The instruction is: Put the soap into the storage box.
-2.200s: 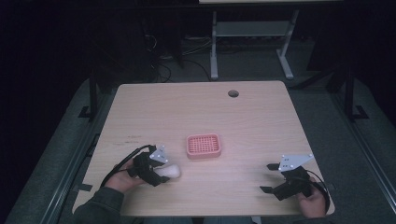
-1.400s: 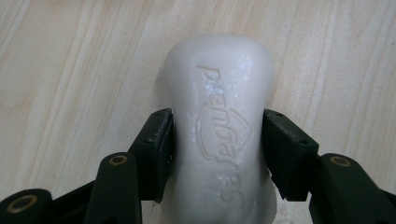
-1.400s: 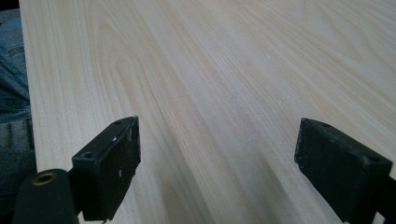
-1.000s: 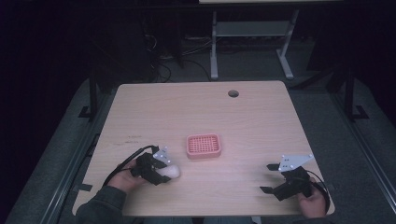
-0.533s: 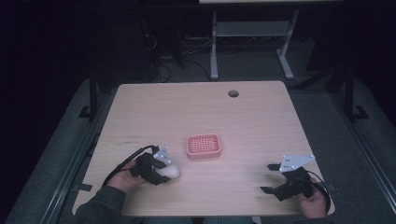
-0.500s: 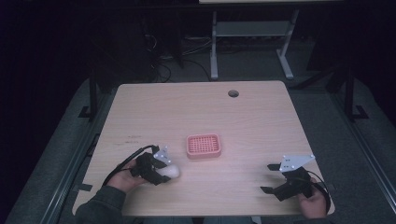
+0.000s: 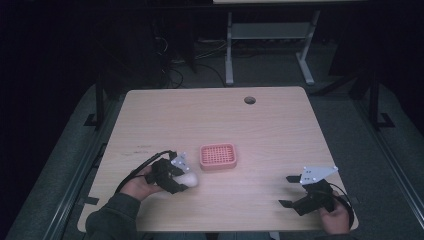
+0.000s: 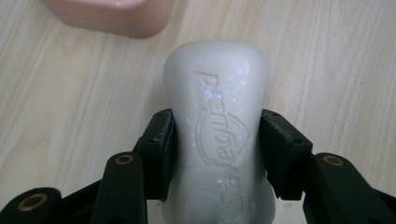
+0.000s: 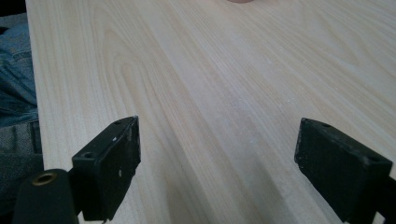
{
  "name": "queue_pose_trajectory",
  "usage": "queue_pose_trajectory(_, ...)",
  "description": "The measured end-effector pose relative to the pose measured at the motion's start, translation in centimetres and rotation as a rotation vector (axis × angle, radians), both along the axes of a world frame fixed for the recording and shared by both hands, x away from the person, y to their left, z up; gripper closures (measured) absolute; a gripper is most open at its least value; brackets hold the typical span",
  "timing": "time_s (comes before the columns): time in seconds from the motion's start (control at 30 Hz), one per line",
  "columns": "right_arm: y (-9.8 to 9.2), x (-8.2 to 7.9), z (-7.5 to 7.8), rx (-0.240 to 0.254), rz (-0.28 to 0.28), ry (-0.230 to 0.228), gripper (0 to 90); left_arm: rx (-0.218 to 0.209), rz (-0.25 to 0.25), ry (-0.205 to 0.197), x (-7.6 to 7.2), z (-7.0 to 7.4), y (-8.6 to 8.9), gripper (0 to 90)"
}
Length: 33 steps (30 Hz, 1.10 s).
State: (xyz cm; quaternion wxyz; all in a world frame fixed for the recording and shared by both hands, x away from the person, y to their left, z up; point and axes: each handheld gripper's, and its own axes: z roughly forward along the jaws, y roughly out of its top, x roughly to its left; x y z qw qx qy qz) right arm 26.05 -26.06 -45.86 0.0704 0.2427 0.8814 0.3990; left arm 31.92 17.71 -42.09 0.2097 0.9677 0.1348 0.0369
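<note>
White and waxy, the bar of soap [image 8: 217, 135] is sitting between the jaws of the left gripper [image 8: 217, 158], which are pressing on its two long sides at about mid-length, leaving the rounded far end sticking out past the pads. In the high view the soap [image 7: 188, 179] is showing near the left front of the wooden table [image 7: 280, 130], just short of the pink soap dish [image 7: 218, 157] that is lying toward the middle; whether the bar is resting on the wood or hanging slightly above it is hard to tell.

It is looking like a solid, fairly light block: stiff enough not to bend, yet soft enough on the surface to take dents from hard pads. The smooth, curved sides are probably making it slippery, so a squeeze near an end is likely to shoot it forward. The waist, where the flanks are running closest to parallel, is seeming the best place to hold, and that is where the pads are sitting now. A firm but gentle grip and a level carry should be suiting it.

Over at the near right, the right gripper [image 7: 295, 191] is hovering with its jaws standing wide apart and nothing between them, well away from both soap and dish.
</note>
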Motion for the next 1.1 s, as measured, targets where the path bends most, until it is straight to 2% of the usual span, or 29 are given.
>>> queue_pose_trajectory(0.2, 0.1, 0.0, 0.0, -0.003, 0.005, -0.002, 14.1, -0.002, -0.007, 0.004, 0.6, 0.5, -0.4, 49.4)
queue_pose_trajectory(0.43, 0.1, -0.1, 0.1, -0.001, 0.006, -0.001, 14.0, 0.016, -0.018, 0.005, 1.1, 0.9, -0.9, 49.4)
queue_pose_trajectory(0.67, 0.0, -0.1, 0.0, 0.006, 0.006, -0.005, 14.1, 0.003, -0.02, 0.019, 1.8, 1.2, -1.3, 49.4)
queue_pose_trajectory(1.1, -0.1, -0.1, 0.0, 0.012, 0.005, -0.007, 14.1, 0.008, -0.03, 0.007, 2.8, 2.1, -2.3, 49.4)
